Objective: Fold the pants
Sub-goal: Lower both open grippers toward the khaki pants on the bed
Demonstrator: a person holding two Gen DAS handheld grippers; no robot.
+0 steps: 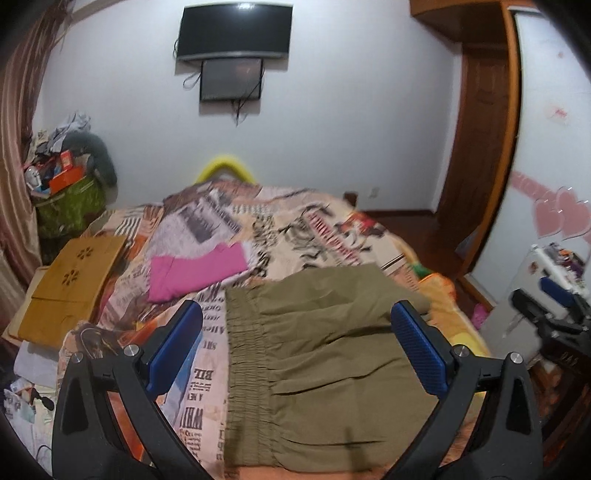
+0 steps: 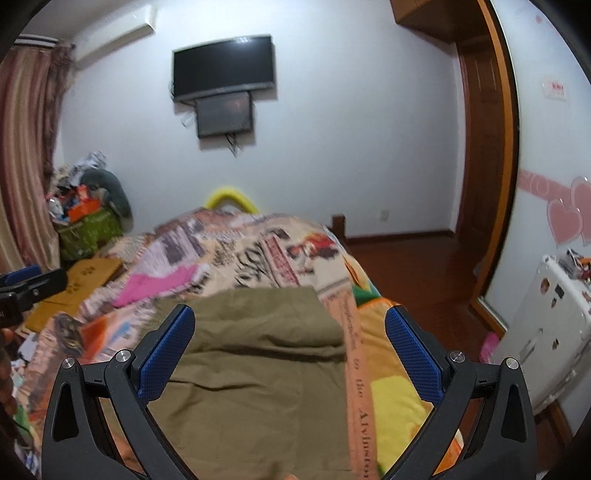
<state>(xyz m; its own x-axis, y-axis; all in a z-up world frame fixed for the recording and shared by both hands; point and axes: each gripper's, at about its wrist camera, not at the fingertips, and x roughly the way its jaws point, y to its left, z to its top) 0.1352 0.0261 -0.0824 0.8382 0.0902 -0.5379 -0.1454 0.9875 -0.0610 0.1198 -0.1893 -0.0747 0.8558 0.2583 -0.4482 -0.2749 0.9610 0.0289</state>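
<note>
Olive pants (image 1: 325,354) spread flat on bed (image 1: 295,221), over newspaper-print bedspread (image 1: 207,373), elastic waistband (image 1: 243,369) running along left edge of garment in left wrist view. Left claw (image 1: 295,350) released, blue pads (image 1: 177,347) spread wide, hovering above waistband end, gripping nothing. Right claw (image 2: 290,354) likewise released, blue pads (image 2: 168,354) well apart, poised over leg end of pants (image 2: 258,369), holding nothing; cloth there layered, with one fold lying across it. Pink garment (image 1: 195,269) lying flat beyond pants, near but apart. Wooden lap tray (image 1: 74,288) at left edge of bed. Wall-mounted television (image 1: 234,31) on far wall, smaller screen (image 1: 231,79) just below. Yellow curved headboard piece (image 1: 225,168) at far end of bed. Cluttered green basket (image 1: 70,206) in corner beside curtain (image 1: 18,129).
</note>
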